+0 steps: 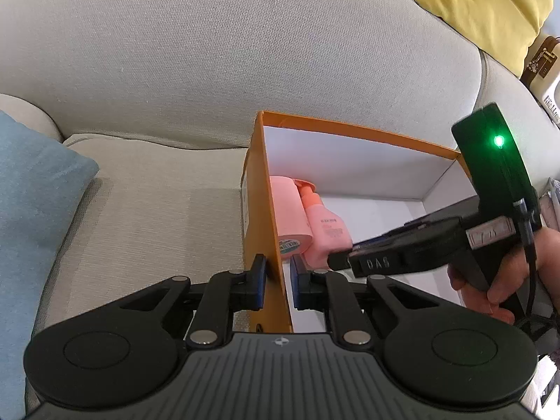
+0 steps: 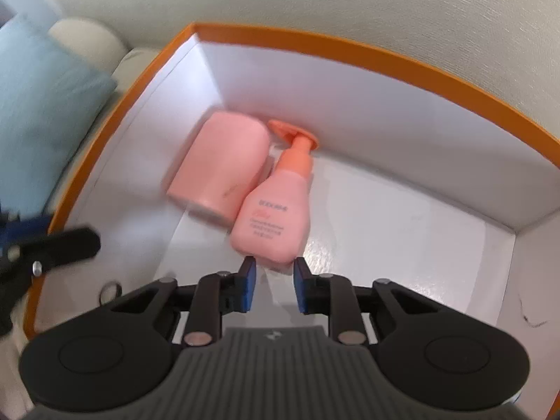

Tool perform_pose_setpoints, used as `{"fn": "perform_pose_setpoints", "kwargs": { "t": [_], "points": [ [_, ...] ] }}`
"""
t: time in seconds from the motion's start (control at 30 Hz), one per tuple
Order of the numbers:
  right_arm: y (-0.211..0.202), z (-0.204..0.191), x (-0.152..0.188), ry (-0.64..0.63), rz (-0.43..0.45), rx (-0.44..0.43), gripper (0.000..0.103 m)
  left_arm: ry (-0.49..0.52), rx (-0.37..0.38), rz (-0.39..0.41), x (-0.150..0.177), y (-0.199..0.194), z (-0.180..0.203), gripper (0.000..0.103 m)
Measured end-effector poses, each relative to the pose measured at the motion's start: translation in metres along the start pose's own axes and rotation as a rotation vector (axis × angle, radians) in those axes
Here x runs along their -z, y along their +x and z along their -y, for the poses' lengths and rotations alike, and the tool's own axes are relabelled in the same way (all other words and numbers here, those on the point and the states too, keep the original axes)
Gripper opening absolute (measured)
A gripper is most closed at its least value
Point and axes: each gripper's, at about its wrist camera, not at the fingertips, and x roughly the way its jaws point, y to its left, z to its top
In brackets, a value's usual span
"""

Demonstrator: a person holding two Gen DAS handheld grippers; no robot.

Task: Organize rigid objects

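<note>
An orange box point(image 1: 267, 210) with a white inside stands on a beige sofa; it also shows in the right wrist view point(image 2: 350, 49). Inside lie a pink cylinder bottle point(image 2: 218, 166) and a pink pump bottle point(image 2: 274, 211), side by side by the far wall; both show in the left wrist view, the cylinder point(image 1: 288, 210) and the pump bottle point(image 1: 325, 231). My left gripper point(image 1: 278, 280) straddles the box's left wall, fingers close on both sides of it. My right gripper point(image 2: 274, 285) is open and empty inside the box, just short of the pump bottle's base.
A light blue cushion point(image 1: 31, 210) lies on the sofa seat at the left. A yellow cushion point(image 1: 490, 7) sits at the back right. The sofa backrest point(image 1: 227, 52) rises right behind the box. The right side of the box floor point(image 2: 420, 238) is bare.
</note>
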Motion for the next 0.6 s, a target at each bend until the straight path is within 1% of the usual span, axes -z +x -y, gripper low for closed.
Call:
{"fn": "perform_pose_setpoints", "kwargs": {
  "t": [0.13,0.23,0.27,0.43,0.5,0.6],
  "points": [
    [0.0,-0.001,-0.002,0.014,0.012,-0.004,0.024,-0.006,-0.009,0.0,0.001,0.001,0.0,0.015],
    [-0.001,-0.005,-0.001,0.0,0.016,0.009,0.025,-0.008,-0.01,0.002,0.002,0.0,0.0,0.015],
    [-0.006,-0.004,0.002,-0.003,0.018,0.017,0.027,-0.009,-0.009,0.006,0.003,-0.001,0.0,0.015],
    [-0.016,-0.01,0.011,-0.048,0.045,0.044,0.029,-0.031,-0.006,0.052,0.007,-0.01,0.0,0.016],
    [-0.032,-0.011,0.02,-0.05,0.092,0.048,0.029,-0.041,0.001,0.089,0.011,-0.018,0.001,0.016],
    [-0.055,-0.012,0.033,-0.044,0.211,0.062,0.03,-0.05,0.001,0.158,0.018,-0.034,0.005,0.017]
  ]
}}
